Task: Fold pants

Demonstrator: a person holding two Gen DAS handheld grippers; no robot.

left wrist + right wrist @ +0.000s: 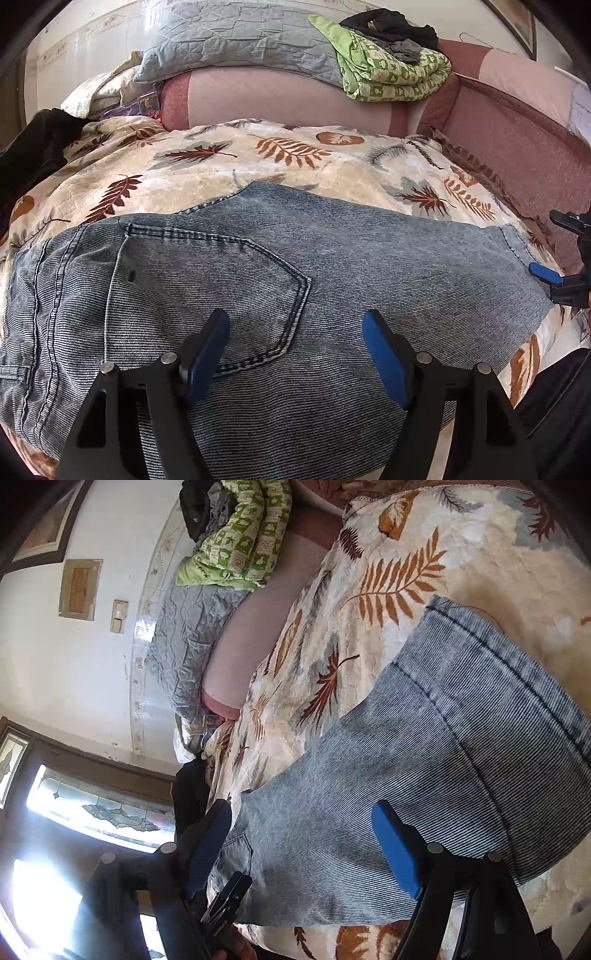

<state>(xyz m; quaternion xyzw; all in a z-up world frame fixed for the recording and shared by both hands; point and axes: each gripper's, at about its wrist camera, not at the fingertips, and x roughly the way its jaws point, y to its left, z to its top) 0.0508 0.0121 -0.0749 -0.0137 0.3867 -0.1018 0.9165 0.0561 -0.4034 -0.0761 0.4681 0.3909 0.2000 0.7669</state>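
Light blue jeans (258, 280) lie flat on a cream blanket with a leaf print (229, 173), back pocket (221, 288) facing up. My left gripper (295, 354) hovers open over the seat, one blue pad on each side of the pocket's corner, with nothing pinched. The hem (517, 243) lies at the right, where my right gripper (561, 251) shows at the frame edge. In the right wrist view the jeans (424, 760) run up to the stitched hem (517, 653). There my right gripper (303, 845) stands open above the denim and holds nothing. The left gripper's black finger (225, 897) shows at the bottom.
A pink padded rest (288, 99) borders the blanket at the back and right. On it lie a grey quilted pillow (236, 40) and a green patterned quilt (391, 70) under dark clothes (391, 26). A dark garment (33, 151) lies at the left. A bright window (92, 812) is beyond.
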